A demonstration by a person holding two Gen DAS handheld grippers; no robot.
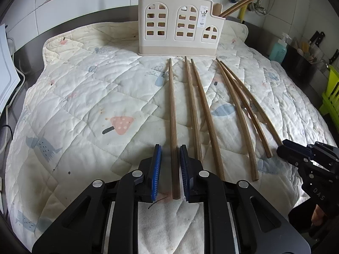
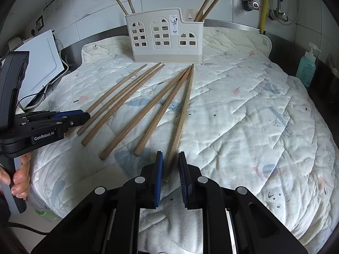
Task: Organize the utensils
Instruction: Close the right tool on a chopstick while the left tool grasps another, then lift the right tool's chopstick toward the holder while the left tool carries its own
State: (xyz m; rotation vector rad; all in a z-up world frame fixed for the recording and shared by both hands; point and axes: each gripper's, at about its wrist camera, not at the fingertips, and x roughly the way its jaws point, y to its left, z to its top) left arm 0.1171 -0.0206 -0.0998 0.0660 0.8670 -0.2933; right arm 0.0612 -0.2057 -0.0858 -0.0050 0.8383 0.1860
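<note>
- Six long brown wooden chopsticks [image 2: 135,103] are lying on the quilted mat [image 2: 243,116].
- I am straddling one with each tool, left [image 1: 170,169] and right [image 2: 170,173], pads not yet touching.
- Next: squeeze, lift, drop into the cream plastic holder [image 2: 165,38].

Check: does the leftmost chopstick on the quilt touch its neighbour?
Apart. The left wrist view shows quilt between the leftmost chopstick and its neighbour along all their visible length.
</note>
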